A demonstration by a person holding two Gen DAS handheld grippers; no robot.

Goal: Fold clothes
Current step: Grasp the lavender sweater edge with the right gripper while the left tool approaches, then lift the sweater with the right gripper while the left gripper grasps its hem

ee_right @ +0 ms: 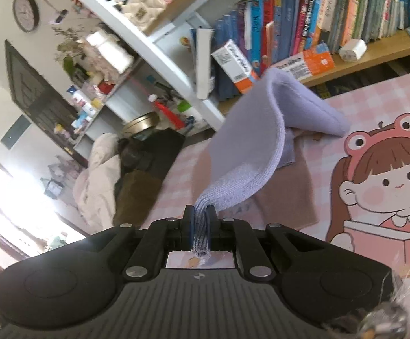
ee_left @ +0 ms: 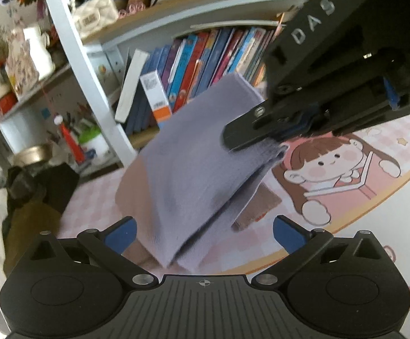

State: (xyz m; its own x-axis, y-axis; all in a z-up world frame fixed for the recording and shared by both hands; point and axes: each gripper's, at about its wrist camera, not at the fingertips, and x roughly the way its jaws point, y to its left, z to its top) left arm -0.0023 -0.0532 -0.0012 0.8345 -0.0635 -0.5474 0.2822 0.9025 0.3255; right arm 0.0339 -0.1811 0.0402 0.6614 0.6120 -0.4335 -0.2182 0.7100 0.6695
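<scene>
A lavender garment [ee_left: 193,163] is folded over and held up above the pink checked table mat [ee_left: 92,197]. In the left wrist view my right gripper [ee_left: 250,138] is shut on its upper edge. My left gripper [ee_left: 205,234] is open, its blue pads either side of the cloth's lower fold without gripping it. In the right wrist view my right gripper [ee_right: 200,226] pinches the bunched ribbed hem of the lavender garment [ee_right: 250,152], which arches away and drapes onto the mat. A brownish-pink cloth [ee_right: 284,197] lies flat beneath it.
A white bookshelf [ee_left: 92,70] with several books [ee_left: 205,56] stands behind the table. Dark and cream clothes [ee_right: 114,169] are piled left of the table. The mat has a cartoon girl print [ee_right: 383,186] on the right.
</scene>
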